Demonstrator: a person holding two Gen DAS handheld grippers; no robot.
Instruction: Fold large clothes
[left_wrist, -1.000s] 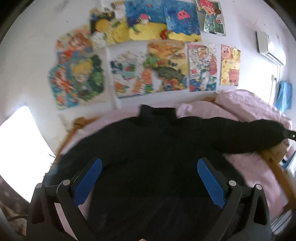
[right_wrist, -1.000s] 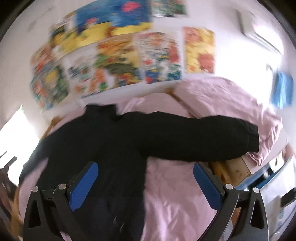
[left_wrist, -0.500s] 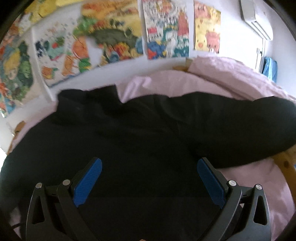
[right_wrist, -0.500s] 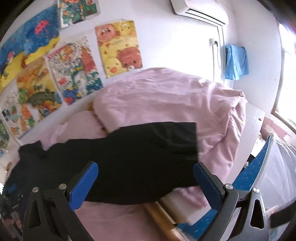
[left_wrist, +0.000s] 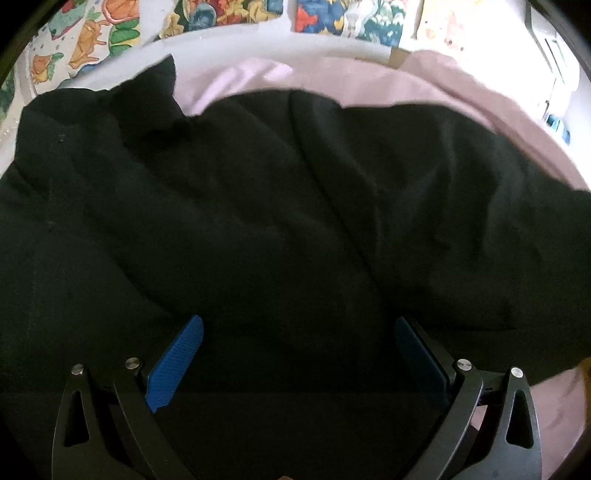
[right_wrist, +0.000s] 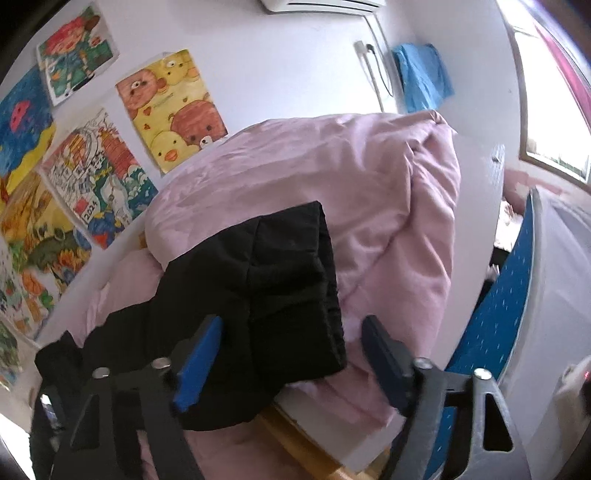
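Left wrist view: pretty much the whole frame is the black jacket (left_wrist: 280, 221), spread out flat on a pink bedsheet (left_wrist: 388, 77). Its collar pokes up at the top left, and one sleeve runs off to the right. Behind the bed there's a white wall with a strip of colourful kids' drawings (left_wrist: 207, 14) along the top edge. The left gripper (left_wrist: 295, 354) hangs right over the jacket's body with its blue pads spread wide. Black fabric fills the gap between them, but I can't tell if the pads actually touch it, and nothing is pinched.

Right wrist view: here you see the jacket's sleeve end (right_wrist: 280, 280), cuff draped against a bunched-up pink duvet (right_wrist: 369, 192) that's piled on the bed. More drawings on the wall to the left, an air conditioner (right_wrist: 321, 4) at the top, a blue cloth (right_wrist: 421, 77) hanging by a cable, and a blue dotted chair back (right_wrist: 502, 295) on the right. A wooden bed edge (right_wrist: 295, 439) shows just below the sleeve. The right gripper (right_wrist: 291, 343) has its jaws closing, about half open, with the cuff sitting between the pads. They aren't pressing on it yet.
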